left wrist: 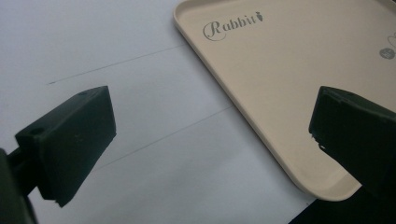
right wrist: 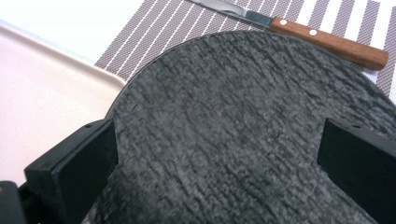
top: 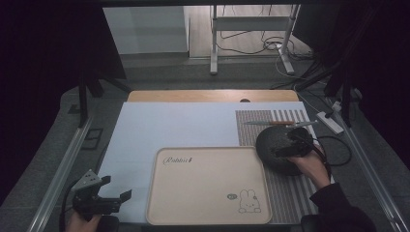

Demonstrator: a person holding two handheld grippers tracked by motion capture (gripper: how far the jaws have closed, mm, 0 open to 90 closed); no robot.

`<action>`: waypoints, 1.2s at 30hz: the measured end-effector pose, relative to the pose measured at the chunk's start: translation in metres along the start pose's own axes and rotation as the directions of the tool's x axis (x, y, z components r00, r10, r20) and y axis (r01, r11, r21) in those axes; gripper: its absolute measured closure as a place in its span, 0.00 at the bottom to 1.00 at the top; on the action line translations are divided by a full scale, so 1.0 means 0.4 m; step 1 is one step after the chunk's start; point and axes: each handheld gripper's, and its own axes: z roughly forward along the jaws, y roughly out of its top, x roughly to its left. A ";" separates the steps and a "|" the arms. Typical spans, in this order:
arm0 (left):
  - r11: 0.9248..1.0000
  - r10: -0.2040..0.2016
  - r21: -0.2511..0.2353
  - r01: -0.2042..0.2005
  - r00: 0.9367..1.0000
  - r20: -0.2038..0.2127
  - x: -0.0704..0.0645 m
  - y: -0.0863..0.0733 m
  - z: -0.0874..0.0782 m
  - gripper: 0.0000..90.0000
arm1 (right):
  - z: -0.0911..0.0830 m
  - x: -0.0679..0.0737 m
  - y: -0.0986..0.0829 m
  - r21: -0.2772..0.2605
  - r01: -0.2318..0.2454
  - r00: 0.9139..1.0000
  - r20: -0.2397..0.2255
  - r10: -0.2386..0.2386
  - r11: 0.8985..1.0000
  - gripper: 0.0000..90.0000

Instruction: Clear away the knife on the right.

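while my right gripper (top: 293, 143) hovers wide open over the dark round plate (right wrist: 233, 140) at right, my left gripper (top: 112, 195) waits open, holding nothing, near-left of the tray (top: 208, 212).

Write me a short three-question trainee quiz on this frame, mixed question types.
1. True or false: the knife lies on the beige tray.
2. Which gripper hangs over the dark round plate? A) left gripper B) right gripper
3. What animal is drawn in the tray's corner?

Key
1. False: it lies on the striped placemat, beyond the plate.
2. B, with jaws apart; the left gripper is also open, beside the tray.
3. A rabbit.
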 end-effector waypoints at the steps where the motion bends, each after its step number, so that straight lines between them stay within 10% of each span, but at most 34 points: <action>1: 1.000 0.000 0.000 0.000 1.000 0.000 0.000 0.000 0.000 0.01 | 0.003 -0.002 0.003 -0.002 -0.006 1.000 0.003 0.006 1.000 0.00; 32: 1.000 0.000 0.001 0.000 1.000 0.001 0.000 0.000 0.000 0.01 | 0.109 -0.100 0.097 0.066 -0.010 0.998 0.070 0.006 0.998 0.00; 36: 1.000 0.001 0.002 -0.001 1.000 0.001 0.000 0.000 0.001 0.01 | 0.117 -0.115 0.104 0.068 0.003 0.997 0.081 -0.008 0.998 0.12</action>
